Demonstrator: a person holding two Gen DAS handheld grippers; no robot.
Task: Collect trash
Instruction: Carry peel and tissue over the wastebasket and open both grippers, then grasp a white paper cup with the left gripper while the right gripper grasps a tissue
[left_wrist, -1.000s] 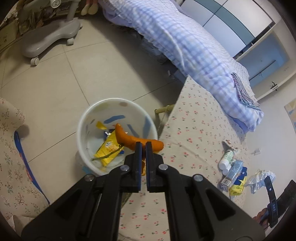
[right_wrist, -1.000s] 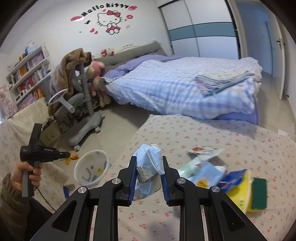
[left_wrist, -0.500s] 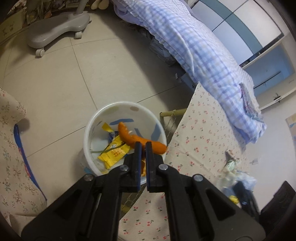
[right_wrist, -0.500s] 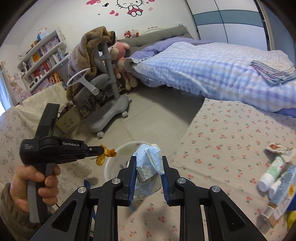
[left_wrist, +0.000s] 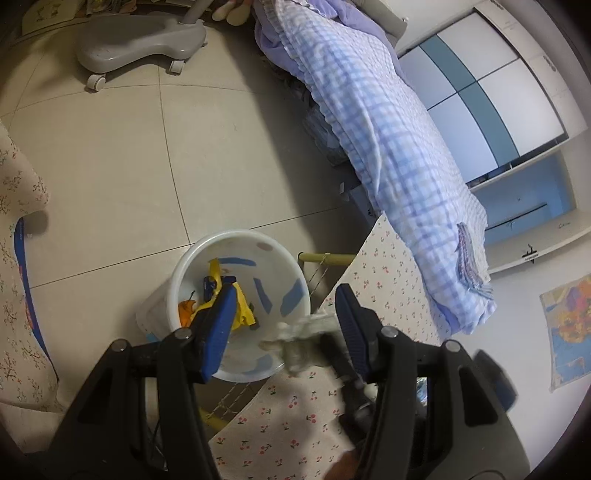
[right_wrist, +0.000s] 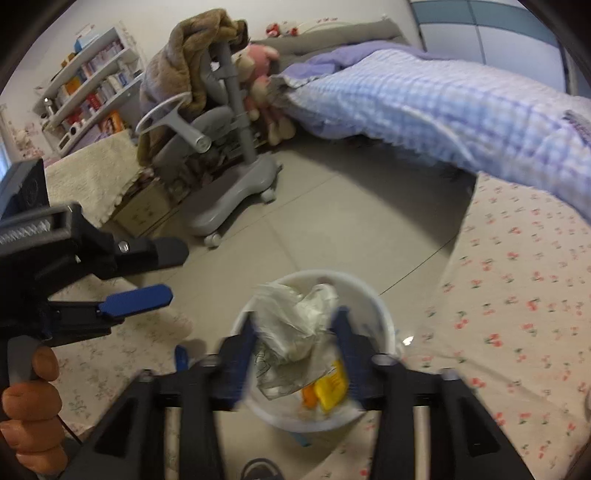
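My right claw (right_wrist: 295, 332) hangs over the white bin (right_wrist: 376, 306), and the crumpled white wrapper (right_wrist: 295, 325) sits between its blue pads (right_wrist: 245, 343). The jaws have just been opening; the wad looks loose, no longer squeezed, though motion blur keeps me from telling whether a pad still brushes it. It's a pale, creased ball of plastic film with a clear printed tail trailing toward six o'clock, so its long axis runs roughly twelve to six, tail pointing down into the bin.

Below it in the bin I see a yellow wrapper (right_wrist: 332, 391) and a bit of orange peel (right_wrist: 308, 397) at about five o'clock of the wad.

My left claw (left_wrist: 286, 302) has just been opening too, and it stands wide with nothing gripped. Through its view the bin (left_wrist: 192, 258) shows blue marks on the inner wall, the yellow wrapper (left_wrist: 242, 310) and the orange peel (left_wrist: 184, 308) lying at the bottom. The right claw's wad blurs in at three o'clock.

In the right view my left hand (right_wrist: 31, 413) grips its handle at eight o'clock.

The bin stands on the beige tiled floor (left_wrist: 110, 147), tucked against a table draped in a cherry-print cloth (right_wrist: 517, 295). A bed with a blue checked quilt (left_wrist: 388, 129) runs toward one o'clock, and a grey wheeled chair base (left_wrist: 140, 40) sits at eleven.
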